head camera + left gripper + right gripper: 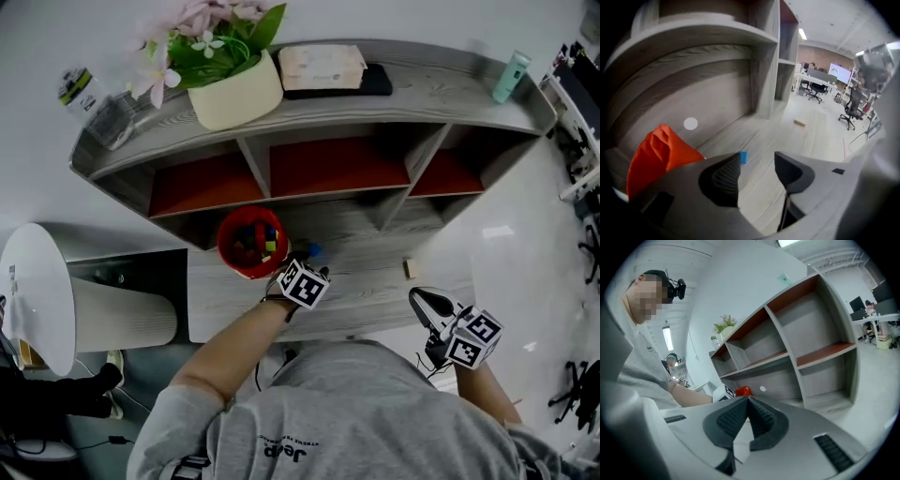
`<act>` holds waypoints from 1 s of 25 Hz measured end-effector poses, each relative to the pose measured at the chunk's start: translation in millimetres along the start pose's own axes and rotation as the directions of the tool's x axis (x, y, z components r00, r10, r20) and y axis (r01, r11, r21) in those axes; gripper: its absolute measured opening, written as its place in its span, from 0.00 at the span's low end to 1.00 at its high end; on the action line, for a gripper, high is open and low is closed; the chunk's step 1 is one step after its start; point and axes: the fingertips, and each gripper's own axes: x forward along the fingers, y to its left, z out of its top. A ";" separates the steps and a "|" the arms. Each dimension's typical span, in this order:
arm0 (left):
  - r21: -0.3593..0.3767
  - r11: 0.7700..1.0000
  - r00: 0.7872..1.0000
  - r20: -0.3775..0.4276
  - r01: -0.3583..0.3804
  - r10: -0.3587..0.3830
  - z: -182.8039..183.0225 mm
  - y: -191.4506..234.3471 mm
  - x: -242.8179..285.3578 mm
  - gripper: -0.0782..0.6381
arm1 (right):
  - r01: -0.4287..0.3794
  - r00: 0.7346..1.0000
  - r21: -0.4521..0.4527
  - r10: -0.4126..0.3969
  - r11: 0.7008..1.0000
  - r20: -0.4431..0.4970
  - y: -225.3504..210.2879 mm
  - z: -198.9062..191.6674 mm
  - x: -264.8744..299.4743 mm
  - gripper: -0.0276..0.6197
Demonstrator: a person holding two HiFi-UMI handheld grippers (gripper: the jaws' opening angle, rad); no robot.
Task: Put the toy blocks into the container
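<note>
A red container [251, 242] holding several coloured toy blocks stands on the grey desk [366, 286], under the shelf unit. A small blue block [312, 250] lies just right of it, and a light wooden block [409, 268] lies farther right. My left gripper [302, 272] hovers over the desk beside the container. In the left gripper view it [757, 164] is open with nothing between its fingers, the blue block [743, 157] just beyond them and the container [661, 154] at the left. My right gripper [417, 298] hangs at the desk's front edge, shut and empty [749, 400].
A grey shelf unit [337, 187] with red-backed compartments rises behind the desk. On top of it stand a flower pot [234, 89], a tissue box [322, 66] and a green tube [511, 77]. A white round table [37, 286] stands at the left.
</note>
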 end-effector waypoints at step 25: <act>-0.017 0.994 0.978 -0.183 -0.109 0.104 -26.3 26.1 128.2 0.35 | 0.092 0.995 0.112 -0.089 0.989 -0.032 -71.5 -37.8 -45.4 0.07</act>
